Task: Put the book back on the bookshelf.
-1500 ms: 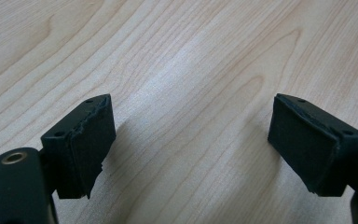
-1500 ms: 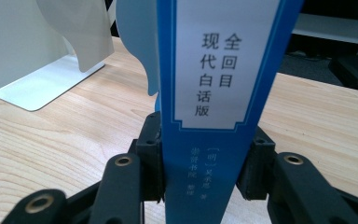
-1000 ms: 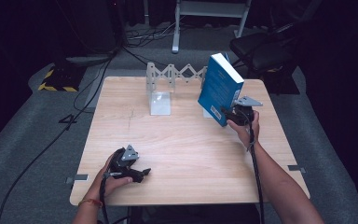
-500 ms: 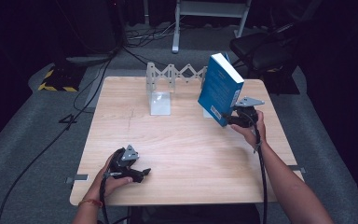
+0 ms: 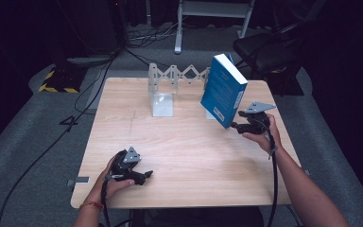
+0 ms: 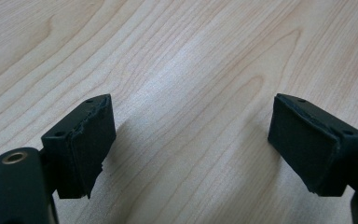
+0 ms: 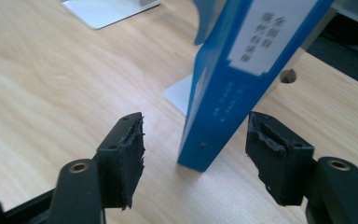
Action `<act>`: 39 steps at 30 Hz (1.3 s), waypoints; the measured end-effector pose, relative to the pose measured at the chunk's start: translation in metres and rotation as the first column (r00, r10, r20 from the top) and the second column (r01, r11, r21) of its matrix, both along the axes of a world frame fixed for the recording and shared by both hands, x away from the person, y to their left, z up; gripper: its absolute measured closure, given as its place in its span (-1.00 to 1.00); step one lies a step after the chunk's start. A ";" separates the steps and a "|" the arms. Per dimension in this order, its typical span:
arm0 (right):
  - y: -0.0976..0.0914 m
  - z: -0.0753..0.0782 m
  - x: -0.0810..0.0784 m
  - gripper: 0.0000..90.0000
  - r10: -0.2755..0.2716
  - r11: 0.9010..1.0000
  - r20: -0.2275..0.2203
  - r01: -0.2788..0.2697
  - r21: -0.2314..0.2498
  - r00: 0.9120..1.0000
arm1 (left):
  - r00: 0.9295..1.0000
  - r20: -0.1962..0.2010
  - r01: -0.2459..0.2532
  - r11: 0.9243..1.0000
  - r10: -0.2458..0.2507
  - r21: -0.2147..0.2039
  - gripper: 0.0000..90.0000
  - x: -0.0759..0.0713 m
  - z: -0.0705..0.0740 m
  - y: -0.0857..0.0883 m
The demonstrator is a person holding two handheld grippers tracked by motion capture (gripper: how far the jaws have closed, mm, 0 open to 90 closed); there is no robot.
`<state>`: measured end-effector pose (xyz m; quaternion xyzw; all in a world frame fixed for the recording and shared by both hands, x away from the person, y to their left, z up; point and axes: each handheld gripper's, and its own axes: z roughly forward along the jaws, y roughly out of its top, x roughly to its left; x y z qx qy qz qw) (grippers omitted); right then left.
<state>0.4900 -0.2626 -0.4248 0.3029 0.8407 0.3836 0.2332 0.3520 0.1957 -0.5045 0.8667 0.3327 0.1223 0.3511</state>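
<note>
Now the right gripper (image 7: 193,161) stands with its jaws apart, having just been opening, and the lower corner of the blue book (image 7: 233,84) sits between the pads with a gap on either side, so nothing is clamped. That book stands tilted near the far right of the wooden table (image 5: 179,156), leaning back against the white bookend (image 7: 179,95) behind it. It looks stiff and fairly heavy (a thick bound volume with a glossy cover that may slip), so I would pinch it across the spine low down, where the pads span its thickness. Over at the near left, the left gripper (image 5: 139,176) rests on the table, jaws wide and empty. From above, the folding metal rack (image 5: 179,75) along the far edge shows; the right gripper view adds the printed spine label.
</note>
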 end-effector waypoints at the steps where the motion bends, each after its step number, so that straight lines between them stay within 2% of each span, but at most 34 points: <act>1: 0.001 0.000 -0.002 -0.20 -0.001 1.000 -0.002 0.001 -0.023 1.000 | 1.000 0.000 0.000 1.000 0.000 0.000 -0.66 0.000 0.000 0.000; 5: 0.003 -0.002 -0.010 -0.23 0.026 0.993 -0.018 -0.028 -0.118 1.000 | 1.000 -0.001 -0.003 1.000 0.003 0.001 -0.66 0.000 0.000 0.000; 9: 0.003 -0.003 -0.019 -0.32 0.038 0.990 -0.016 -0.040 -0.134 0.999 | 1.000 0.001 -0.008 1.000 0.008 0.002 -0.66 -0.001 0.000 0.000; 11: 0.002 -0.005 -0.023 -0.35 0.039 0.986 -0.015 -0.041 -0.159 0.999 | 1.000 0.006 -0.009 1.000 0.008 0.007 -0.66 -0.001 0.000 0.000; 15: -0.004 -0.005 -0.029 -0.38 0.043 0.988 -0.046 -0.049 -0.146 0.998 | 1.000 0.007 -0.011 1.000 0.010 0.007 -0.66 -0.001 0.000 0.000; 18: -0.010 -0.006 -0.034 -0.38 0.047 0.989 -0.028 -0.051 -0.138 0.998 | 1.000 0.007 -0.010 1.000 0.010 0.007 -0.66 -0.001 0.000 0.000; 22: -0.016 -0.013 -0.042 -0.41 0.058 0.987 -0.069 -0.067 -0.143 0.996 | 1.000 0.006 -0.010 1.000 0.010 0.007 -0.66 -0.001 0.000 0.000; 24: -0.020 -0.015 -0.046 -0.41 0.062 0.984 -0.051 -0.069 -0.165 0.997 | 1.000 0.005 -0.009 1.000 0.009 0.008 -0.66 -0.001 0.000 0.000; 27: -0.026 -0.018 -0.052 -0.41 0.058 0.986 -0.068 -0.068 -0.155 0.996 | 1.000 0.006 -0.010 1.000 0.010 0.006 -0.66 -0.001 0.000 0.000; 29: -0.029 -0.019 -0.057 -0.41 0.060 0.984 -0.049 -0.068 -0.167 0.997 | 1.000 0.006 -0.010 1.000 0.010 0.006 -0.66 -0.001 0.000 0.000; 32: -0.036 -0.023 -0.065 -0.41 0.064 0.982 -0.047 -0.071 -0.175 0.997 | 1.000 0.006 -0.010 1.000 0.010 0.006 -0.66 -0.001 0.000 0.000; 39: -0.055 -0.034 -0.079 -0.41 0.051 0.986 -0.060 -0.059 -0.153 0.997 | 1.000 0.006 -0.010 1.000 0.010 0.006 -0.66 -0.001 0.000 0.000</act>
